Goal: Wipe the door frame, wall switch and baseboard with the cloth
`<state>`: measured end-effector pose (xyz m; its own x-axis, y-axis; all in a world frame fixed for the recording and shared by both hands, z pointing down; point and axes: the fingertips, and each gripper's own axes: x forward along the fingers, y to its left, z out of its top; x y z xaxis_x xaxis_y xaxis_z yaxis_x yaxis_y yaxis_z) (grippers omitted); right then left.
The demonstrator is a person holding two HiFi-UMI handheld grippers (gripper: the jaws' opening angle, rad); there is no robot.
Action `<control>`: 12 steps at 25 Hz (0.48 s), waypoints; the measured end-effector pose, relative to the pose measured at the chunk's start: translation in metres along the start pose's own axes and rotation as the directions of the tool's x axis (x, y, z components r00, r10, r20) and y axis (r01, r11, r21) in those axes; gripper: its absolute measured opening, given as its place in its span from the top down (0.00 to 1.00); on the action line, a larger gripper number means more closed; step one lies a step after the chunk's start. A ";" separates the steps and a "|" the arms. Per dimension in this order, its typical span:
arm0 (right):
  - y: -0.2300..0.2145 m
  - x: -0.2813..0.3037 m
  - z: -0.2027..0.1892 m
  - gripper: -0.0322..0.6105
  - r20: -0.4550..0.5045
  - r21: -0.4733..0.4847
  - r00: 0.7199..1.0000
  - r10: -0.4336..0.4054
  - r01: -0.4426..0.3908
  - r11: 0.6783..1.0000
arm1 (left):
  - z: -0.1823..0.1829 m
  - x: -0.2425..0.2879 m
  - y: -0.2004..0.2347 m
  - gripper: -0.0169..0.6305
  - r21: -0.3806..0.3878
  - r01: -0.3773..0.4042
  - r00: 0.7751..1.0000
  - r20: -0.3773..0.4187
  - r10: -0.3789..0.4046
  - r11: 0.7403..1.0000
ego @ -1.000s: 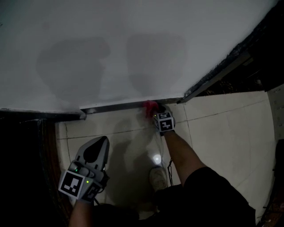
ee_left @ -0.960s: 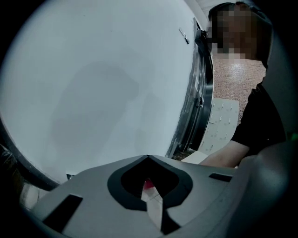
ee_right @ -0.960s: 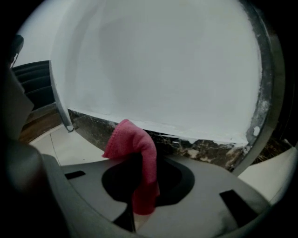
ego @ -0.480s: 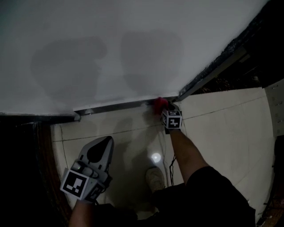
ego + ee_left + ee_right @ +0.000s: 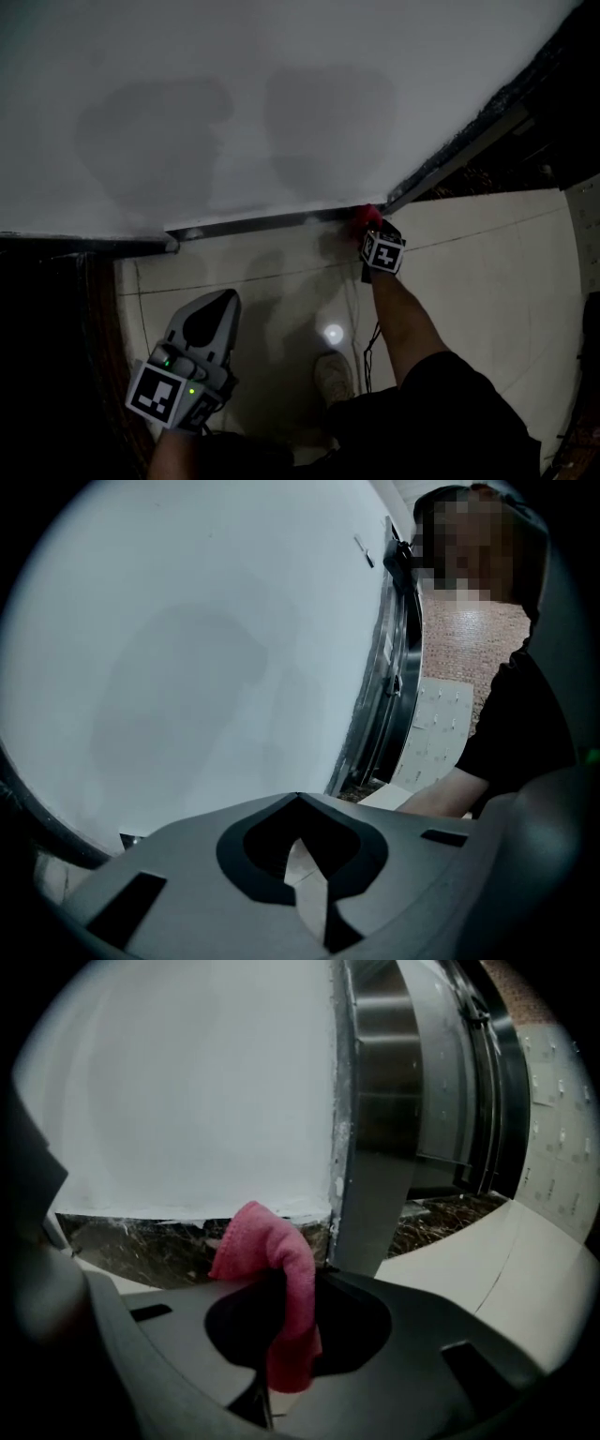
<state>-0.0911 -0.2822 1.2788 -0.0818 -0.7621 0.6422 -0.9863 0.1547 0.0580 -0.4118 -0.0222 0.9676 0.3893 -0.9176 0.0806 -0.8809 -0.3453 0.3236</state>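
Note:
A red cloth point(image 5: 365, 218) point(image 5: 274, 1279) is pinched in my right gripper point(image 5: 372, 232) point(image 5: 281, 1335), which is shut on it. The cloth presses against the dark baseboard point(image 5: 272, 223) point(image 5: 159, 1241) at its right end, where it meets the metal door frame point(image 5: 459, 150) point(image 5: 375, 1119). My left gripper point(image 5: 208, 314) point(image 5: 300, 855) hangs low at the left over the tiled floor, jaws shut and empty, pointing toward the white wall point(image 5: 234, 103) point(image 5: 187, 658). No wall switch is in view.
A person's shoe point(image 5: 333, 375) stands on the pale floor tiles point(image 5: 469, 262) below the right arm. A dark opening point(image 5: 56, 356) lies at the left past the baseboard's end. Beyond the door frame is dark rough ground point(image 5: 441, 1213).
My right gripper has slid the cloth rightward along the baseboard to the corner at the door frame. The left gripper has stayed in about the same place.

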 end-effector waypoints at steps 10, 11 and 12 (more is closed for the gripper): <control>0.207 -0.064 -0.040 0.86 -0.027 -0.345 0.892 0.450 -0.431 0.834 | 0.025 -0.034 -0.001 0.98 -0.055 0.030 0.996 0.084 -0.025 0.998; 0.238 -0.073 -0.041 0.86 -0.030 -0.361 0.857 0.514 -0.489 0.794 | 0.027 -0.038 -0.003 0.98 -0.052 0.031 0.996 0.089 -0.026 0.998; 0.267 -0.083 -0.043 0.86 -0.036 -0.374 0.822 0.568 -0.538 0.755 | 0.030 -0.044 -0.004 0.98 -0.043 0.031 0.996 0.090 -0.027 0.999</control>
<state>-0.3417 -0.1511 1.2738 -0.6224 -0.5163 0.5883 -0.6473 0.7620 -0.0161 -0.4333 0.0133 0.9350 0.3868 -0.9221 -0.0134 -0.8561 -0.3644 0.3665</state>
